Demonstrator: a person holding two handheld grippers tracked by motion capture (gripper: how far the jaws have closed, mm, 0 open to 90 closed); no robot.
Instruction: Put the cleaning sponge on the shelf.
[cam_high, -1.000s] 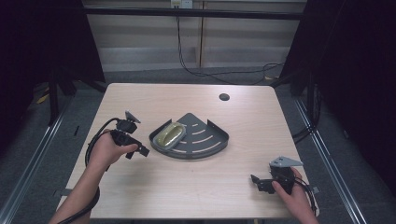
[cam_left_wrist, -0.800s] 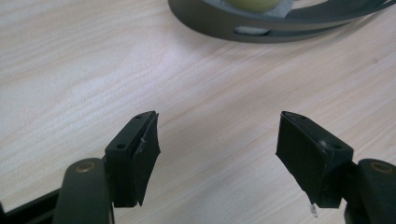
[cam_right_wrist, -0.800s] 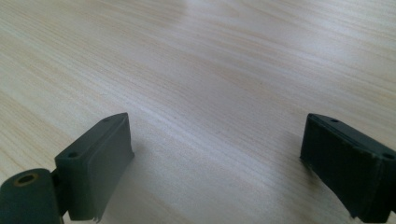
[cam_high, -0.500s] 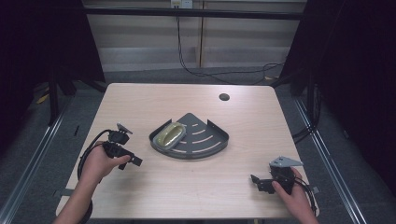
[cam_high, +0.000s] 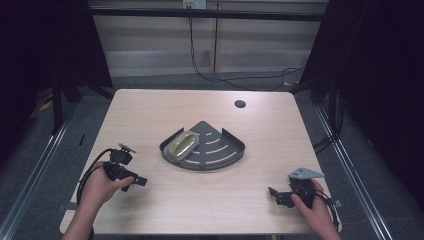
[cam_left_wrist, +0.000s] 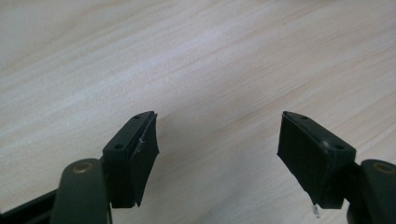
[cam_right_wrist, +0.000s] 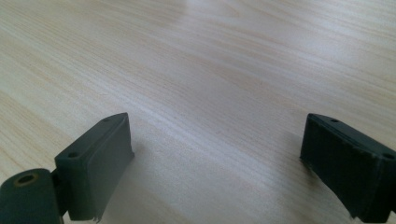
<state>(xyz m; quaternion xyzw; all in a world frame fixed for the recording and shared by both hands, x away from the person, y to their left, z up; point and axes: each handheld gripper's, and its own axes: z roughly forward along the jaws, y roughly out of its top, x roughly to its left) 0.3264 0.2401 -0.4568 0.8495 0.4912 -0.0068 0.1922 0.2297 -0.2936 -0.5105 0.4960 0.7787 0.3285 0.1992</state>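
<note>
A dark fan-shaped tray (cam_high: 220, 150) sits mid-surface (cam_high: 150, 115), holding a yellowish object in a grey oval dish (cam_high: 181, 145) at its left corner; what the object is cannot be made out. The left gripper (cam_high: 135, 181) rests near the surface's left edge, jaws spread apart with nothing between. The right gripper (cam_high: 274, 192) lies near the front right corner, jaws likewise wide, gripping nothing. Both forearms are cut off below.

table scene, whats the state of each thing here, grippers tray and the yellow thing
left gripper: open, empty, low over the table
right gripper: open, empty, low over the table
corner tray: upright, mid-table
yellow object: lying in the tray's left end
</note>
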